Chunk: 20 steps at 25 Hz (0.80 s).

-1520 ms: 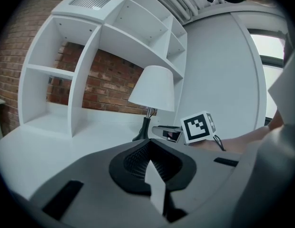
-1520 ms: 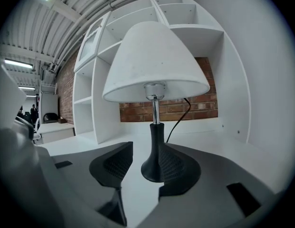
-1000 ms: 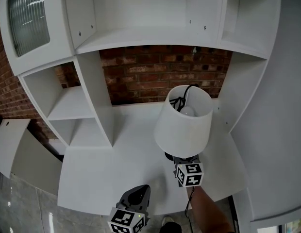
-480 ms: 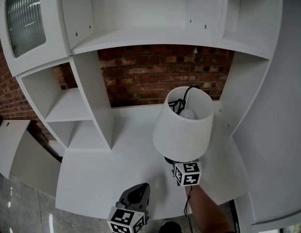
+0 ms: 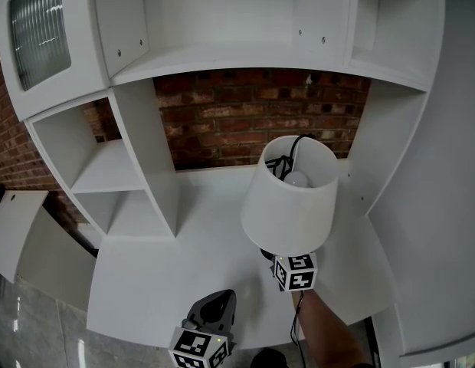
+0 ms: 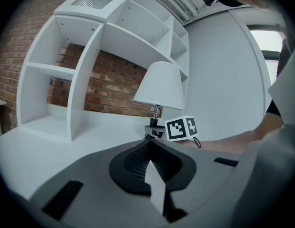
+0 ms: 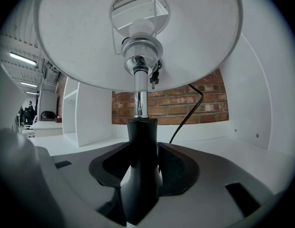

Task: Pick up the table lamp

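The table lamp has a white shade (image 5: pixel 287 202), a lit-looking bulb (image 5: pixel 297 179), a chrome stem (image 7: pixel 141 99) and a black base (image 7: pixel 140 175). It stands upright over the right half of the white desk (image 5: pixel 168 274). My right gripper (image 7: pixel 142 146) is shut on the black neck of the base, just under the shade (image 7: pixel 138 37). Its marker cube (image 5: pixel 295 272) shows below the shade. I cannot tell whether the base touches the desk. My left gripper (image 5: pixel 213 313) (image 6: pixel 150 148) hangs at the desk's front edge, shut and holding nothing.
White shelving (image 5: pixel 138 182) with cubbies rises to the left and above, before a brick wall (image 5: pixel 237 121). A white side panel (image 5: pixel 391 152) stands close to the lamp's right. The black cord (image 7: pixel 185 118) trails behind the lamp.
The lamp and my right gripper have shifted slightly up and left in the head view. The left gripper has hardly moved.
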Motion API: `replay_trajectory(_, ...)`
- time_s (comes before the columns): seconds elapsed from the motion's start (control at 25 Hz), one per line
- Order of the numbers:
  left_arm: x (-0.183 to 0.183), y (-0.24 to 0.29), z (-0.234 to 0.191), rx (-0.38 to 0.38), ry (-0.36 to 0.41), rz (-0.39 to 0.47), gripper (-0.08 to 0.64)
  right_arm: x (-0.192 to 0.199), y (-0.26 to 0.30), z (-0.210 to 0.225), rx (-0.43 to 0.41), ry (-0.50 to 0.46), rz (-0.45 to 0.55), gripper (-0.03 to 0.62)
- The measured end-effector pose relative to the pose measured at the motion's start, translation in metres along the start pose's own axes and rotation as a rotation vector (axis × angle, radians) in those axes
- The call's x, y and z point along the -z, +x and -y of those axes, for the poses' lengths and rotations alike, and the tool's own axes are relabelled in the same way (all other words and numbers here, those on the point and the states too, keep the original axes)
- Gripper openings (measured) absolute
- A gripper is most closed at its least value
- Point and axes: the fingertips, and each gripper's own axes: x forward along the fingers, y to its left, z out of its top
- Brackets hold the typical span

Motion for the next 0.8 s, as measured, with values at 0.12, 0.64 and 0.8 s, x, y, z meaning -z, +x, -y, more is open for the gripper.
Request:
replay_trajectory(0.12,0.0004,0.0012,0.0000,-0.001,0.000,-0.001,-0.002,0.0005,0.0026,0.0008,0.004,0.002,-0.004,0.178)
replay_trajectory(0.64,0.0034,0.0067,-0.0014,-0.009,0.005,-0.020,-0.002,-0.0058,0.0061,0.0001,-0.021,-0.011,0.014,0.155)
replay_trajectory(0.8,0.0012,0.0055,-0.0014,-0.011,0.007,-0.024,-0.002,-0.0053,0.0027,-0.0012,-0.031,-0.011,0.006,0.153)
